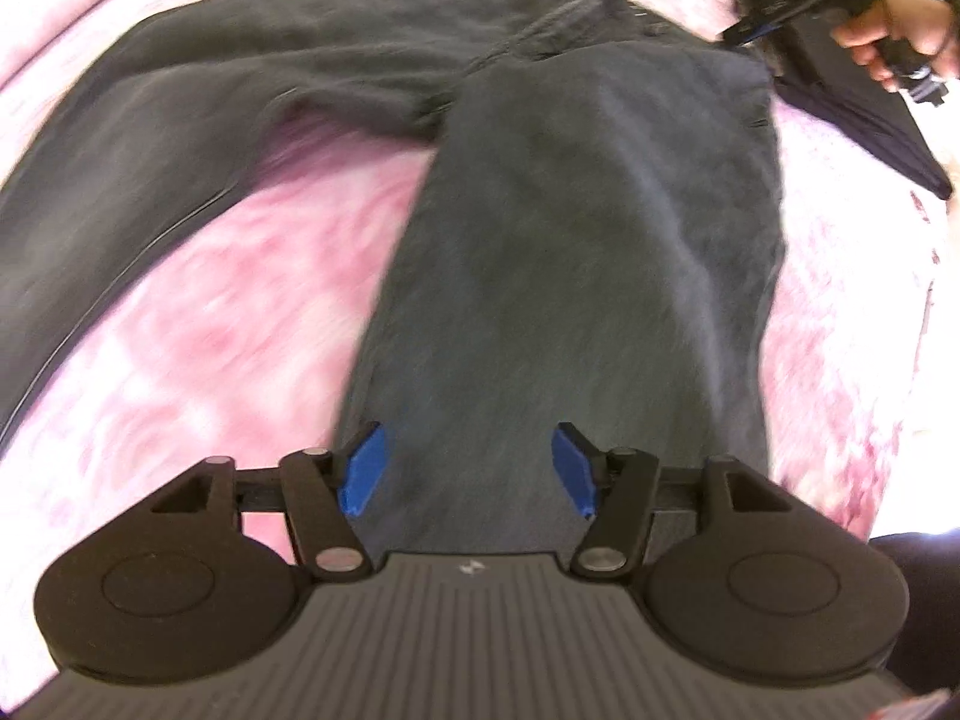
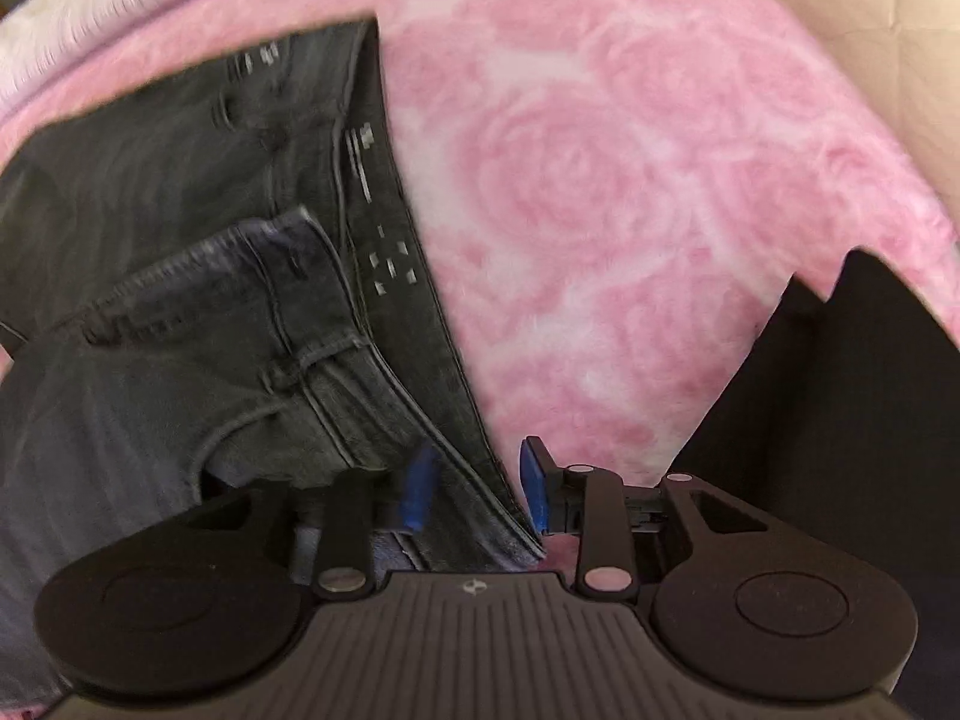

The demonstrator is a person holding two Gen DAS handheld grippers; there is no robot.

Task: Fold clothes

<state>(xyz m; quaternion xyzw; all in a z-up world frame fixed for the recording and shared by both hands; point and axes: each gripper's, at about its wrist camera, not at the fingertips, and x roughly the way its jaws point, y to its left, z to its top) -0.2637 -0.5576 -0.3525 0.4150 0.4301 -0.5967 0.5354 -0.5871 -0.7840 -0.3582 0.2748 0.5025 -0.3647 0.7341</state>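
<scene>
The dark jeans (image 1: 576, 228) lie on the pink blanket (image 1: 240, 312), 1 leg running long away from the open, empty left gripper (image 1: 465, 468), the open right gripper (image 2: 480, 486) straddling the waistband.

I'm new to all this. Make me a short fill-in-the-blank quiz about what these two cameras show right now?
1. The dark jeans lie on a blanket whose colour is ____.
2. That blanket's pattern shows large ____.
3. The fingertips of the left gripper are coloured ____.
4. In the left camera's view, a person's hand holds the right gripper near the ____ end of the jeans.

Missing words: pink; roses; blue; waistband
</scene>
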